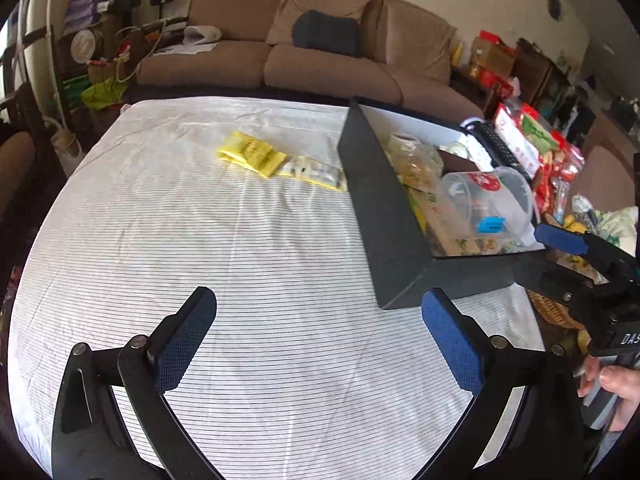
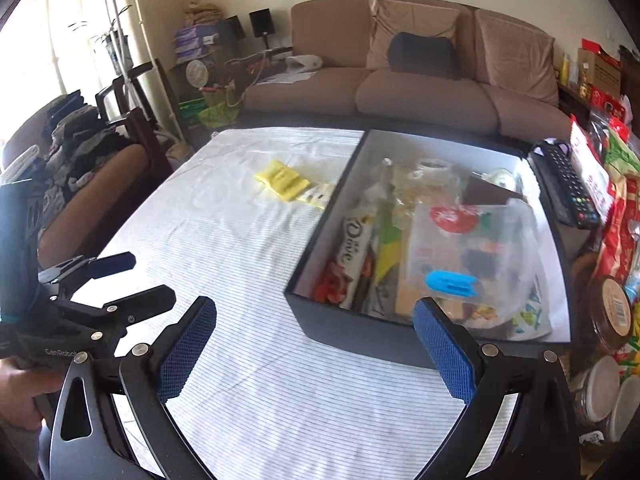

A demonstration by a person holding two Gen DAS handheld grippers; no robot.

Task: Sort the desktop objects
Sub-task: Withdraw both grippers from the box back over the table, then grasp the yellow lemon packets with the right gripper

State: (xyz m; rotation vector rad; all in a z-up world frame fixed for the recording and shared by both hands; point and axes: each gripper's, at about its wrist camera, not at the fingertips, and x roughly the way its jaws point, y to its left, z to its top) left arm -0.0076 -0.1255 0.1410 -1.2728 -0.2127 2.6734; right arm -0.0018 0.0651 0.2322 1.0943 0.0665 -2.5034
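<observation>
Striped tablecloth [image 1: 240,248] — yellow packet [image 1: 252,154] beside black box [image 1: 380,216], brown sofa [image 1: 328,52] behind.

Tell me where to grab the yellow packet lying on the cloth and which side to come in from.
Take the yellow packet by its far-left folded end, probably coming down from above with the left hand-held gripper, which is open. It lies flat on the striped cloth, so a side approach finds little to pinch. Its right end touches a second pale packet beside the black box.
</observation>
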